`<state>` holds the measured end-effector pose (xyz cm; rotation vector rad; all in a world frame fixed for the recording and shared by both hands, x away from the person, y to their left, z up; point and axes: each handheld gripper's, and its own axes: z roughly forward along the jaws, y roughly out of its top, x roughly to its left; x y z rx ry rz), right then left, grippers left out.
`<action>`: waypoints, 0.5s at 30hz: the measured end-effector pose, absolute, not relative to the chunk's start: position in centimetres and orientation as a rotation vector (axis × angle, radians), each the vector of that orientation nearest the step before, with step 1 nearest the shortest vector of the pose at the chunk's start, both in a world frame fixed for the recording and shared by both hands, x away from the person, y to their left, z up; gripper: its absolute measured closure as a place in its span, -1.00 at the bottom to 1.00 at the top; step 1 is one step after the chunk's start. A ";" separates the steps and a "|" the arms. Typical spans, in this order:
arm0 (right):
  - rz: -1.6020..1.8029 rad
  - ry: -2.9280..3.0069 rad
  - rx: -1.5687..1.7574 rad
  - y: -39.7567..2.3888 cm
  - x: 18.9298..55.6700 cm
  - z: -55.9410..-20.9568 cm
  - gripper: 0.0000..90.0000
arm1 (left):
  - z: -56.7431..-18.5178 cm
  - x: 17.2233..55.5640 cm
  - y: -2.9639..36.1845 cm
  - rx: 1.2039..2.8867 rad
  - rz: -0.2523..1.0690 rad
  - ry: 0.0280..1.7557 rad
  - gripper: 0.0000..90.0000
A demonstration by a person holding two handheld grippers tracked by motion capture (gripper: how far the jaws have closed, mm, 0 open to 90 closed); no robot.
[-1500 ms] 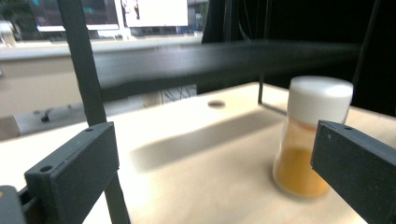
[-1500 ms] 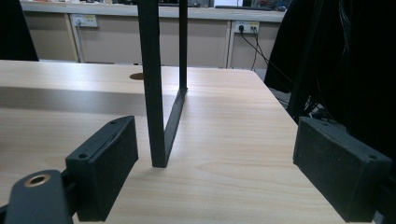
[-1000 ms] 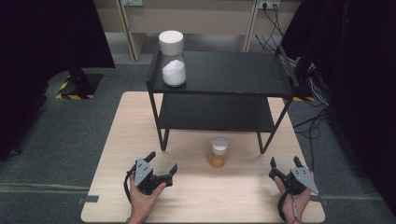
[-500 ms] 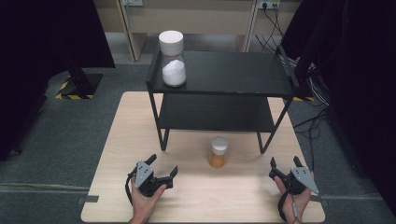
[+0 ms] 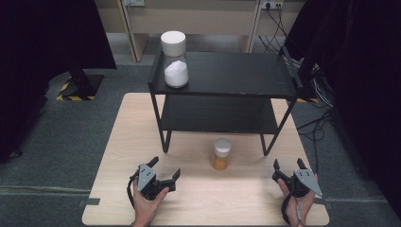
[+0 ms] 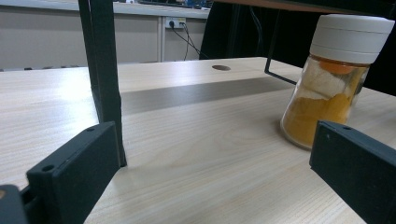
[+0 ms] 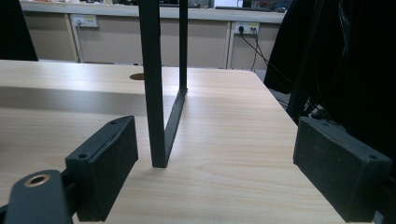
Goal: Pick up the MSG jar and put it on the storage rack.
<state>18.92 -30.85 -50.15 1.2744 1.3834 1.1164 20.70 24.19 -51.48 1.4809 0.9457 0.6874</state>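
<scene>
Wooden table [image 5: 118, 142]: a black two-tier rack [image 5: 227, 75] is set on its far half, front legs planted about mid-depth. A white-lidded jar of white powder [image 5: 175, 66] is seen at the rack's top-left corner, close to the edge.

The jar of orange powder [image 5: 221, 154] is stood on the table just in front of the rack's lower shelf, between the front legs and nearer the right one. In the left gripper view it [image 6: 334, 79] is seen ahead and to the right, past the right jaw, free of contact.

Left gripper [image 5: 165, 172]: held low near the table's near edge, jaws spread, nothing between them. The rack's left front leg [image 6: 105, 79] is seen just beyond its left jaw.

Right gripper [image 5: 288, 165]: held at the near right corner, close to the table's side edge, jaws parted and unloaded. The right front leg [image 7: 153, 84] is seen ahead between them.

A bare strip of tabletop is left between the two grippers and up to the jar.
</scene>
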 end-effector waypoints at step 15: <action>1.117 1.386 1.279 -30.9 19.0 -50.1 -0.69 | -51.3 20.8 24.1 1.500 0.690 0.939 -0.99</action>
